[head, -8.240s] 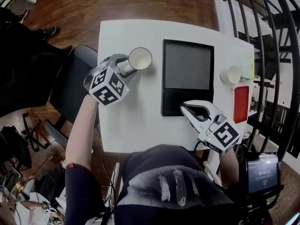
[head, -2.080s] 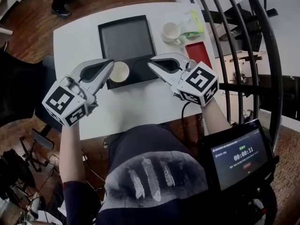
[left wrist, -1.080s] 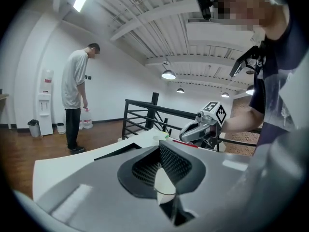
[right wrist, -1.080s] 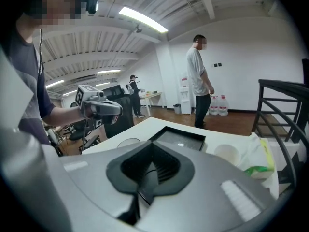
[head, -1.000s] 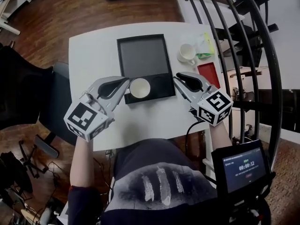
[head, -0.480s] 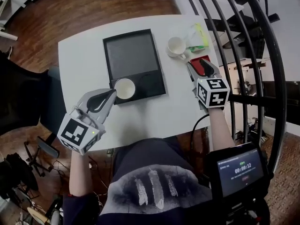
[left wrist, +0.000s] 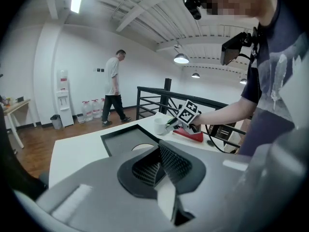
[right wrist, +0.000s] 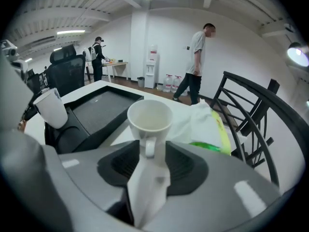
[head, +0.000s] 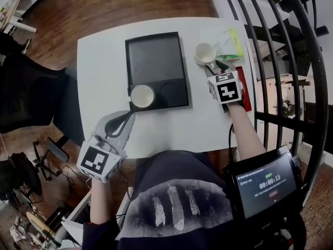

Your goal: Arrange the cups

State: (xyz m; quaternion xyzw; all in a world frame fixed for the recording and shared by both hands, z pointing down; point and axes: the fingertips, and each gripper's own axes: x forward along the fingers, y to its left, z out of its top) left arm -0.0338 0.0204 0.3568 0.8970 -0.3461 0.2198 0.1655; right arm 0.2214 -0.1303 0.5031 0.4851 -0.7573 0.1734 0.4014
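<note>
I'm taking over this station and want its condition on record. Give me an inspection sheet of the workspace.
Surface: white table, no spills seen.
Job's things: paper cup upright at near left corner of black tray; white mug upright beside it.
Clutter: green-and-white packet beside the mug; red flat item under the right gripper.
Grippers: left gripper shut, empty; right gripper open, fingers have just been opening, mug handle between their tips, ungripped.
Cables: black cable trailing from right gripper.
Surroundings: black railing right, black chair left, wood floor.
</note>
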